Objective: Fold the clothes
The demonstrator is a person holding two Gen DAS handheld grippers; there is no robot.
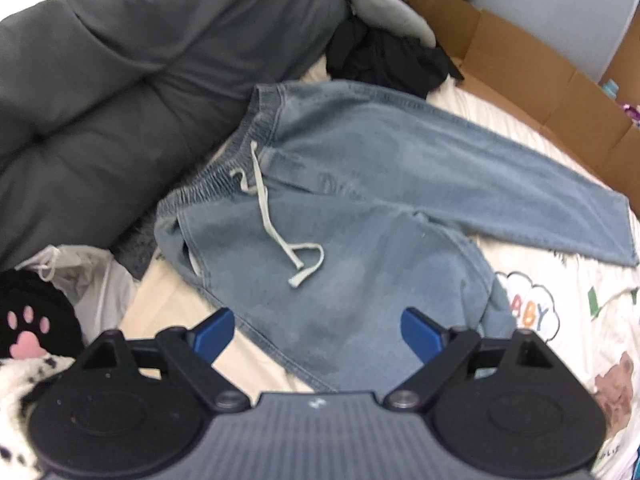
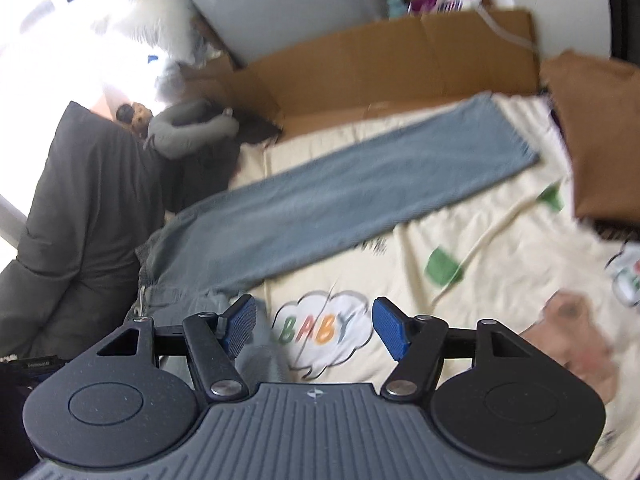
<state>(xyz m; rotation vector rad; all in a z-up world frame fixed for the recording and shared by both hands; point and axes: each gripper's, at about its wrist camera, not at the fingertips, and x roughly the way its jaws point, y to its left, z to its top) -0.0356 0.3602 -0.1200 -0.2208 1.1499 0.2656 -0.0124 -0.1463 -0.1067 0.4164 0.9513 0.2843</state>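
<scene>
A pair of light-blue denim trousers (image 1: 360,184) lies spread on a cream printed bedsheet (image 2: 500,248), elastic waistband toward a dark grey quilt (image 1: 120,80), a pale drawstring (image 1: 276,224) trailing loose across the front. One leg stretches flat toward the cardboard sheets (image 2: 380,64) propped along the far edge; the other runs under the left gripper (image 1: 318,332) and is cut off there, its hem unseen. Both grippers stand released — the left gripper's blue pads spread wide over that near leg, the right gripper (image 2: 314,330) gaping above a cloud-shaped "BABY" print (image 2: 320,328), its left pad over a fold of denim; whether either touches cloth cannot be told. Beyond the waistband a heap of black clothing (image 1: 392,64) and a grey garment (image 2: 188,128) blur together — the right wrist view is smeared throughout.
</scene>
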